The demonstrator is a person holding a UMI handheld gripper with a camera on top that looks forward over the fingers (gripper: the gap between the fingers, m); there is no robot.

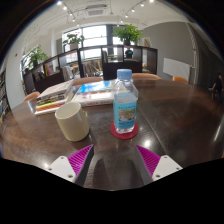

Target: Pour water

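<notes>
**Clear plastic bottle is standing ahead of the open fingers**

Clear plastic is what the tall water bottle with the blue cap and blue label (125, 101) is made of, and it is standing straight up on a small red coaster (124, 130). The coaster is lying on the dark brown wooden table (180, 115). The bottle's long side is pointing up and down, with the cap on top.

The gripper (114, 160) is holding nothing. Its two fingers with the pink pads (80, 157) are spread apart, and the bottle is sitting just ahead of them, a little toward the right finger. It is not between the fingers yet.

A cream round cup (72, 121) is standing on the table to the left of the bottle, near it but not touching. It is sitting ahead of the left finger.

Farther back, some open books and papers (75, 93) are lying on the table, well apart from the bottle.

I am guessing the gripper needs to go straight forward and a bit right, so the fingers are closing on the bottle's sides.
</notes>
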